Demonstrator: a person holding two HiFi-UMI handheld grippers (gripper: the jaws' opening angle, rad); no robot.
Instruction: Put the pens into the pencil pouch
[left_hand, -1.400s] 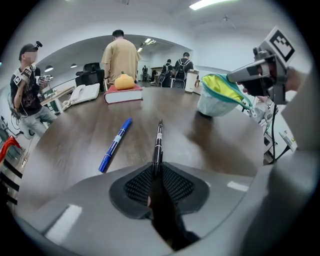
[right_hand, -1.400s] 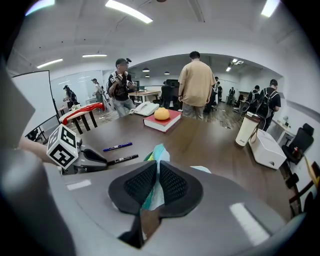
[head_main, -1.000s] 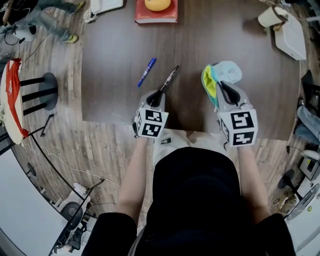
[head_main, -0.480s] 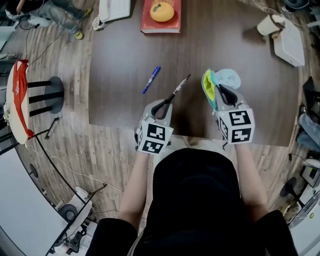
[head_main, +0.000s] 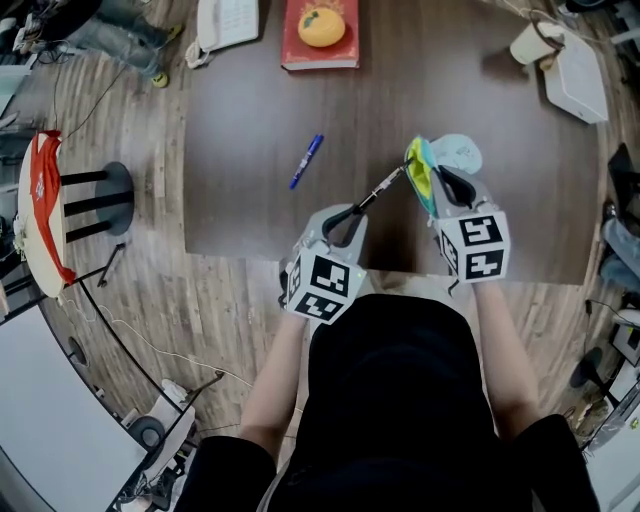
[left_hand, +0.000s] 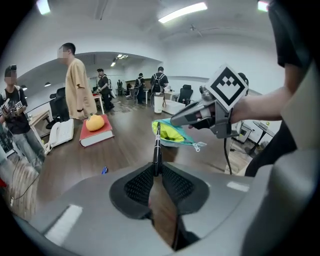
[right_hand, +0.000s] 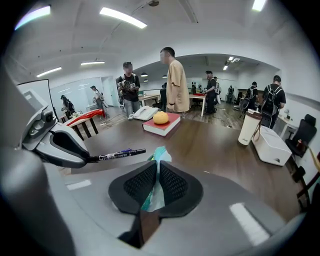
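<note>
The dark brown table (head_main: 250, 110) stands on a pale wood-plank floor (head_main: 215, 300) in an open office lit by ceiling strips. People stand among desks and chairs on the far side.

At the table's far edge a red book (head_main: 318, 50) lies with an orange fruit (head_main: 322, 26) on top, and a white telephone (head_main: 228, 17) sits just to its left. At the far right are a white cup (head_main: 528, 42) and a white box (head_main: 577, 78). A black stool (head_main: 100, 190) stands on the floor to the left, near a round seat draped in red cloth (head_main: 42, 205).

The left gripper (head_main: 346, 222) is clamped on the end of a black pen (head_main: 383, 187), which slants up and to the right. Its tip is just beside the open mouth of the pencil pouch (head_main: 424, 172); I cannot tell whether they touch. The right gripper (head_main: 446, 182) pinches the edge of the teal, yellow-lined pouch over the near right of the table. A blue pen (head_main: 306, 161) lies loose on the table, left of both grippers.
</note>
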